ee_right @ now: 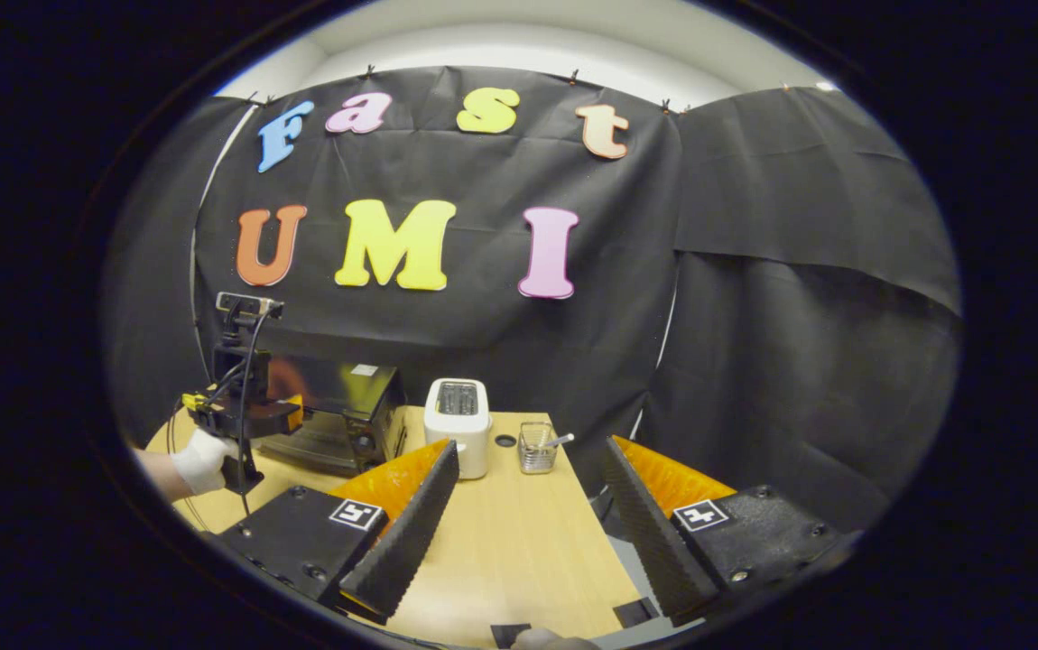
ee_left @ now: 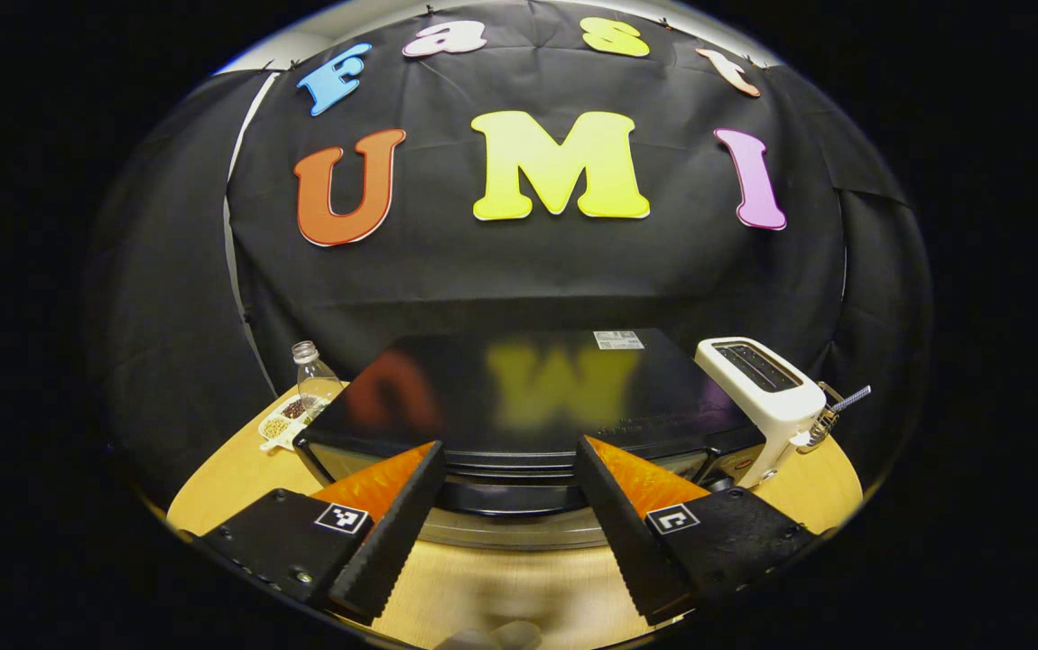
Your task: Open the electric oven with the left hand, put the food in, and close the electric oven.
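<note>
The black electric oven (ee_left: 519, 388) stands straight ahead in the left gripper view, its glossy top mirroring the wall. Its dark door handle (ee_left: 510, 498) runs across just beyond and between my left gripper's (ee_left: 510, 447) fingertips. The jaws stand wide apart and open, touching nothing. In the right gripper view the oven (ee_right: 343, 406) sits at the far left of the table, and a gloved hand (ee_right: 199, 460) holds the left gripper (ee_right: 289, 417) against its front. My right gripper (ee_right: 530, 447) hovers open over the wooden table (ee_right: 519, 551), with nothing between its fingers.
A white toaster (ee_left: 767, 388) (ee_right: 458, 424) stands to the right of the oven, with a small wire basket (ee_right: 537, 447) beyond it. Left of the oven are a clear bottle (ee_left: 311, 375) and a small tray of beans (ee_left: 280, 424). The table edge (ee_right: 614, 542) drops off to the right.
</note>
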